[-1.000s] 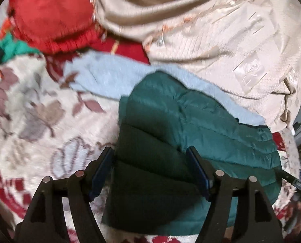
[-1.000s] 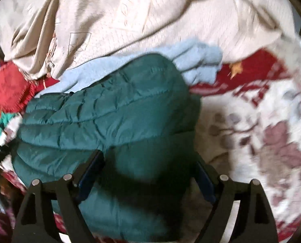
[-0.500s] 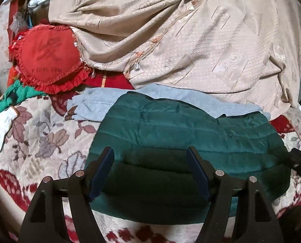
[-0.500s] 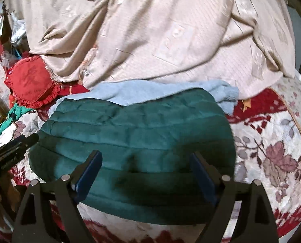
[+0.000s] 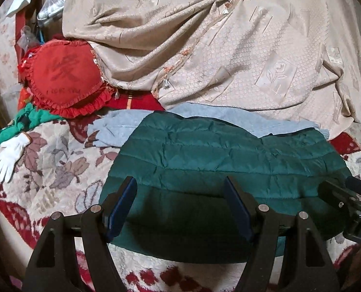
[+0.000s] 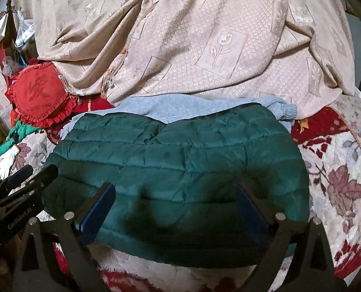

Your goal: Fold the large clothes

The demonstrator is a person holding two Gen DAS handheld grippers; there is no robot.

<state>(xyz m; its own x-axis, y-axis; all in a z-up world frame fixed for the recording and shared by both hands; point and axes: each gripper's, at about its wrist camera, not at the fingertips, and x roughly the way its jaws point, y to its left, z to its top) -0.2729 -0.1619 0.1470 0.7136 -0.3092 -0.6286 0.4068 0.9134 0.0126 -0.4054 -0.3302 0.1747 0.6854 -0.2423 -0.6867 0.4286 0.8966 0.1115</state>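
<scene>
A dark green quilted jacket (image 5: 216, 160) (image 6: 180, 150) lies folded in a wide flat bundle on the floral blanket (image 5: 58, 170). It rests partly on a light blue garment (image 5: 122, 126) (image 6: 168, 107) that pokes out behind it. My left gripper (image 5: 180, 189) hovers open over the jacket's near left part, with nothing held. My right gripper (image 6: 175, 194) is above the near edge with its jaws opening, and the pads press on nothing. Each gripper also shows in the other's view: the right gripper (image 5: 343, 194) and the left gripper (image 6: 24, 177).
A beige patterned bedspread (image 5: 229, 60) is heaped behind the clothes. A red frilled heart cushion (image 5: 66, 77) sits at the back left, with a green cloth (image 5: 32, 119) and a white glove (image 5: 7, 153) below it. The bed's edge runs along the bottom of both views.
Both grippers have drawn back and a little up from the jacket, so more of the bed shows. The right jaws have spread wider. The jacket now lies flat and still.
</scene>
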